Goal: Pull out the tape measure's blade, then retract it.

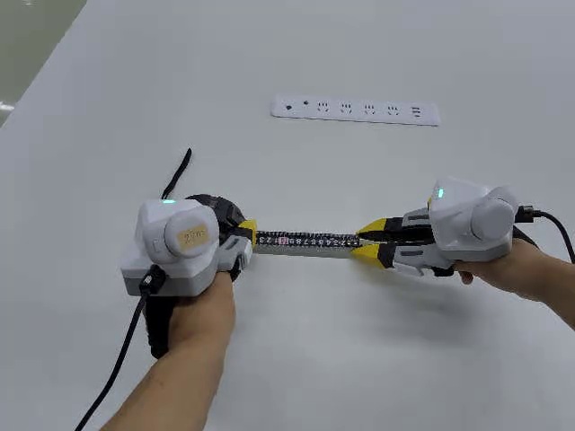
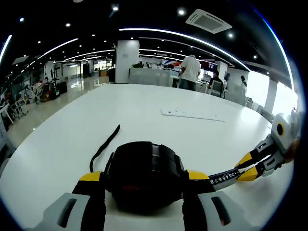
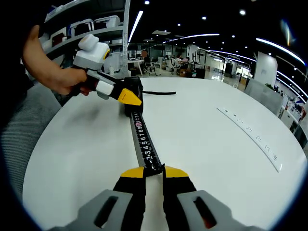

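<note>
Tape measure (image 2: 144,163) on desk (image 1: 359,341), well apart from power strip (image 1: 355,109) | left gripper (image 1: 244,241) jaws clamp case (image 1: 220,211); right gripper (image 3: 154,171) jaws pinch blade (image 1: 305,241) end | blade judged thin, springy, slick: hold hooked end; case rigid.

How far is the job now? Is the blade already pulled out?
Done: a short stretch of blade is out of the case. In hand: the left gripper clamps the case, the right gripper pinches the blade's tip. Left: perhaps pulling further, then retracting.
</note>
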Demonstrator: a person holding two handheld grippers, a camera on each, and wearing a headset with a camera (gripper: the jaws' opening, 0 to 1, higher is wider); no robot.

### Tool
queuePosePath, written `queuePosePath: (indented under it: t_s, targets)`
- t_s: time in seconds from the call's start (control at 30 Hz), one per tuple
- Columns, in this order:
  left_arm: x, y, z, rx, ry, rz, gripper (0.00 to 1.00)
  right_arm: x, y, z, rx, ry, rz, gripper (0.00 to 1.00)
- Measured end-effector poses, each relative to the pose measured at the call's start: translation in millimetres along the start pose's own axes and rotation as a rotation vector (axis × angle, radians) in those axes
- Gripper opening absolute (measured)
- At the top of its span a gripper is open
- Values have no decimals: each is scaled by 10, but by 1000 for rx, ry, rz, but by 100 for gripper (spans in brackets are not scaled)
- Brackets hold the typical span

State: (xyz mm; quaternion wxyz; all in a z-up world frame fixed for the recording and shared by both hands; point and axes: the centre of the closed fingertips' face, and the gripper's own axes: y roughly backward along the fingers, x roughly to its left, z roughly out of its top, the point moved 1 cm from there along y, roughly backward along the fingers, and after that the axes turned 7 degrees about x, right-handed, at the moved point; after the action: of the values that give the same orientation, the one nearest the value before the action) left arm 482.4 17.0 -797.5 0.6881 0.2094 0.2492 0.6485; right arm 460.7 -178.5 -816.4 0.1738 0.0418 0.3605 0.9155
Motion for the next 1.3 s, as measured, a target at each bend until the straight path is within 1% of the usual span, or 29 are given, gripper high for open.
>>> queuePosePath:
  t_s: [0.57, 1.3]
  targets:
    - [-10, -3, 1, 1, 0, -1, 62, 12, -68, 34, -3, -4, 3, 11]
    - [-10, -8, 5, 5, 12, -1, 62, 58, -196, 174, -26, -6, 12, 11]
